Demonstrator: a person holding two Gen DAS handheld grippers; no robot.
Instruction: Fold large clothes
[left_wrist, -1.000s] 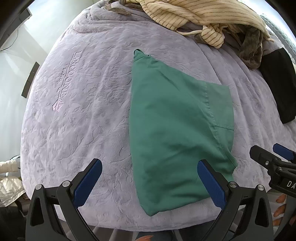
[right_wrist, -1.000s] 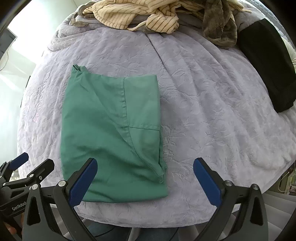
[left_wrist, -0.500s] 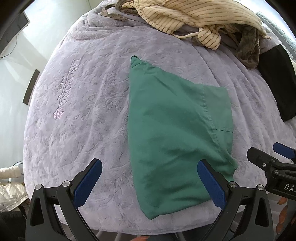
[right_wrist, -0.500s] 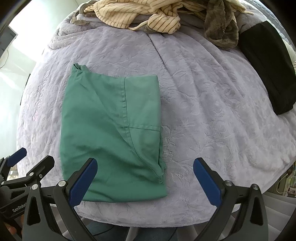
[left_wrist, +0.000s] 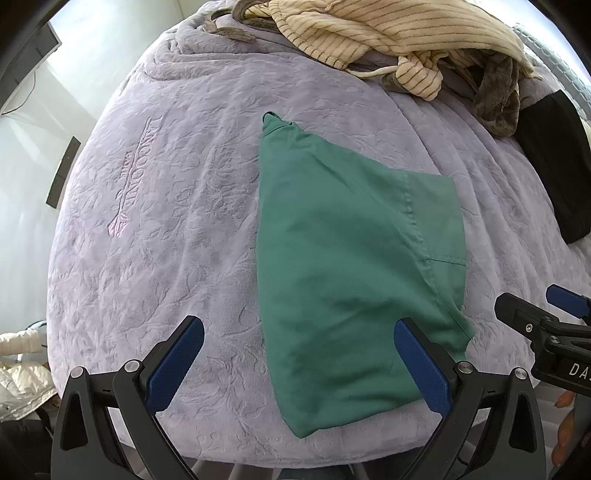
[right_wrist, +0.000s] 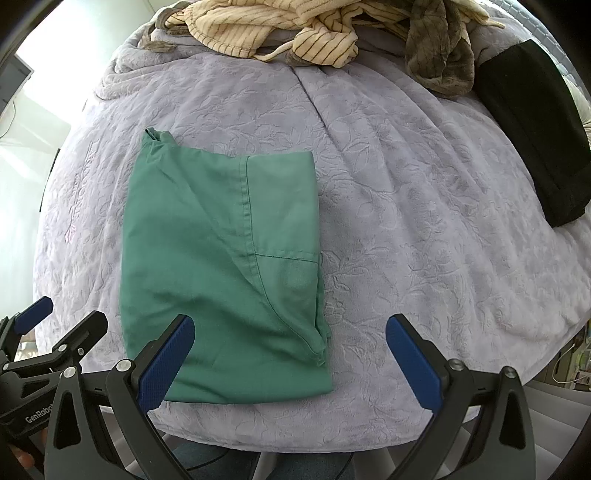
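My left tongs (left_wrist: 299, 363) and right tongs (right_wrist: 290, 354) both gape wide, holding nothing. The folded green garment (right_wrist: 221, 266) lies flat on the lavender bedspread (right_wrist: 406, 229), at ten o'clock from my right tongs.

We hold the left gripper (left_wrist: 298, 360) low with its jaws spread wide and nothing between the blue pads (left_wrist: 176, 363). Just to its right sits our right gripper (right_wrist: 290, 356), level with it and spread equally wide, also holding nothing. Both point forward, side by side, near but apart.
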